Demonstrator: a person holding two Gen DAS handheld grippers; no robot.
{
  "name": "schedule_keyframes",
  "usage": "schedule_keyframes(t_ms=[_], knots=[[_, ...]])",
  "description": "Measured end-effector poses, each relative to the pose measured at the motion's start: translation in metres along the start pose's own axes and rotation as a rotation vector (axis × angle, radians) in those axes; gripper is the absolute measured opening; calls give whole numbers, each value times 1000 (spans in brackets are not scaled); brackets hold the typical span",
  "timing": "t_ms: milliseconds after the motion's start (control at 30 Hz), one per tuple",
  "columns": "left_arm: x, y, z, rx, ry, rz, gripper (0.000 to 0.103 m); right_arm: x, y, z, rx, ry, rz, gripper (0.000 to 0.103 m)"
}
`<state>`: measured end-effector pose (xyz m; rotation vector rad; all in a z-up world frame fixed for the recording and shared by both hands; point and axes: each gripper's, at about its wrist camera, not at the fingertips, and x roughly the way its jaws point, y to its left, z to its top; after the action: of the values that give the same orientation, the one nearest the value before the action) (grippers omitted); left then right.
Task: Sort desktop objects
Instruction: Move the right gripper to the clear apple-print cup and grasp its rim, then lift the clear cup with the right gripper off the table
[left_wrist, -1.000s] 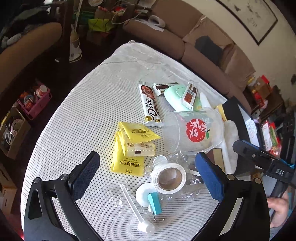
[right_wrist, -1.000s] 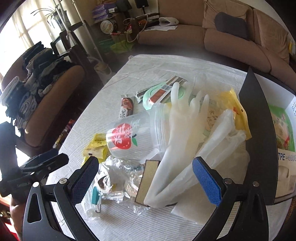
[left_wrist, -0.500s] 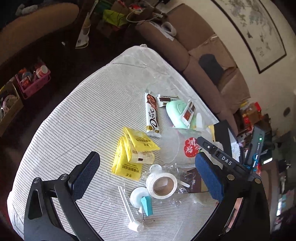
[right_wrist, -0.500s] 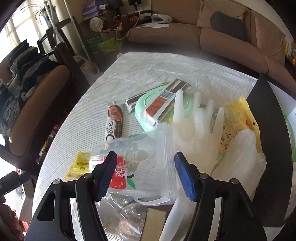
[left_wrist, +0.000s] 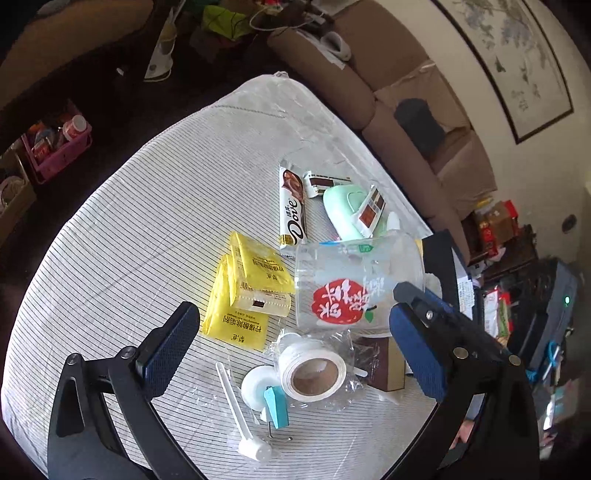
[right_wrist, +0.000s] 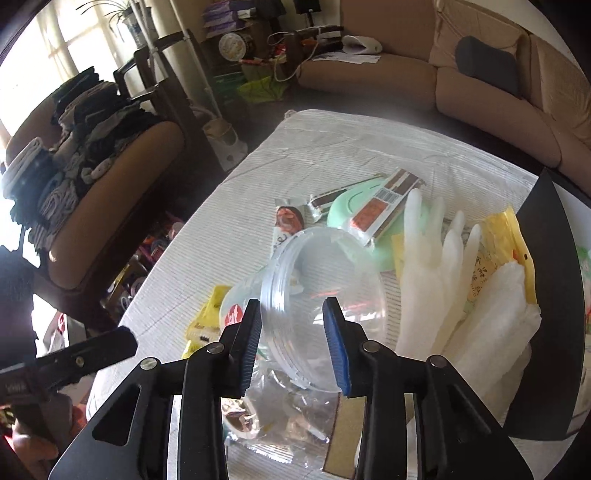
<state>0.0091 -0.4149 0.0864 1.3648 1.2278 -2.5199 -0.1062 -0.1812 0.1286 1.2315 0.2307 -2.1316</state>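
We have the right gripper (right_wrist: 291, 343) around the rim of the clear plastic cup (right_wrist: 325, 295), and its jaws are closing on it. One blue pad sits against the outside of the wall and the other stands inside the mouth, so the wall is between them; we cannot tell for sure that both pads press yet. The cup lies tipped on its side on the striped tablecloth (right_wrist: 332, 147), its open mouth turned toward our right gripper and its red apple print facing away.

Just beyond the cup, ahead of the right gripper, lie a mint green lid (right_wrist: 354, 229) with a flat snack pack (right_wrist: 384, 206) on it and a chocolate bar (right_wrist: 288, 221). To the right of the gripper lies a white rubber glove (right_wrist: 432, 269), fingers spread.

Our left gripper (left_wrist: 291, 350) hangs open above the table with nothing between its pads. Ahead of it, between the fingers, lie a roll of tape (left_wrist: 312, 373) in crinkled clear wrap, a white spoon (left_wrist: 236, 406) and the yellow packets (left_wrist: 247, 291). The cup (left_wrist: 354, 288) sits just beyond the tape, toward the left gripper's right finger, where the tip of the other gripper reaches it.
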Motion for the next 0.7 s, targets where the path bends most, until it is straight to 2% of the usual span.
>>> schedule_keyframes(t_ms=[100,300,433,500,600,667,700], knots=[[4,9,2,-33,5,1,103,-3,15,-19,-66,4,5,46],[30,13,2,-60,46,4,103,-5,22,-52,-160,22,-15,46],[54,9,-4,-67,98,5,103,6,4,-57,-113,73,0,46],[59,7,-7,-64,100,22,103,11,-4,-60,-87,87,21,42],[53,7,-6,-84,74,12,103,6,-7,-57,-69,73,30,43],[46,10,-3,-97,46,8,103,-2,-9,-51,-58,48,44,47],[44,11,-1,-105,41,6,103,-8,-10,-47,-52,30,43,52]])
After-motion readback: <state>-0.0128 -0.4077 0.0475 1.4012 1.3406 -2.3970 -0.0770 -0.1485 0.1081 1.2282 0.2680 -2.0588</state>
